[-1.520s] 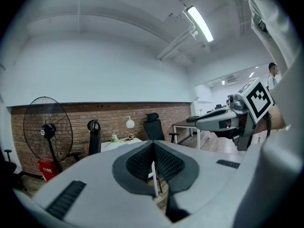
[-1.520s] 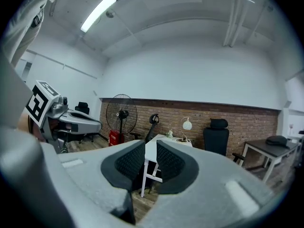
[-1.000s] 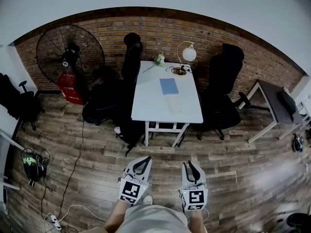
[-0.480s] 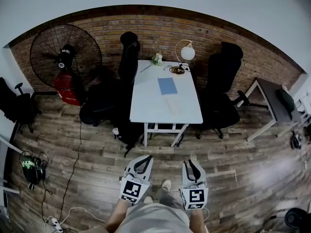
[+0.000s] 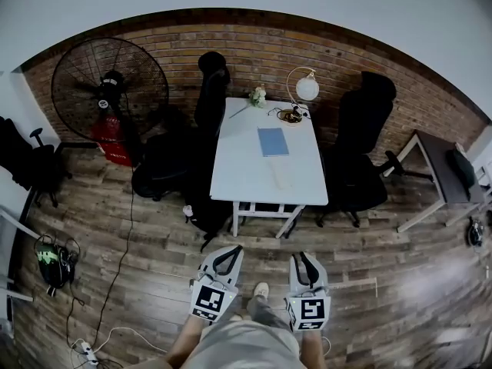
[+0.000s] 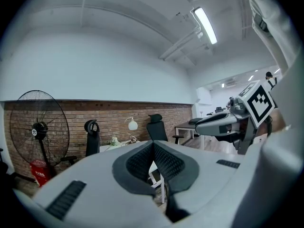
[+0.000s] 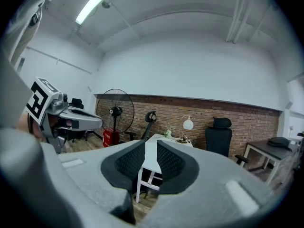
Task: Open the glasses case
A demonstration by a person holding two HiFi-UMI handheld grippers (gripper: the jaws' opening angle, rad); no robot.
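While you're well short of the table point(image 5: 231, 177) at 12 o'clock, left tool point(image 5: 233, 250) and right tool point(image 5: 301, 257) sit pressed together, empty; likely case point(image 5: 277, 172) untouched, everything left.

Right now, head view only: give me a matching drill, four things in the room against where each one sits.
Things:
1. fan
2. lamp
3. blue book
4. dark desk

Places:
A. middle of the white table
B. on the floor left of the table, by the brick wall
C. far right of the room
D. table's far end, next to the wall

Pairs: 1-B, 2-D, 3-A, 4-C
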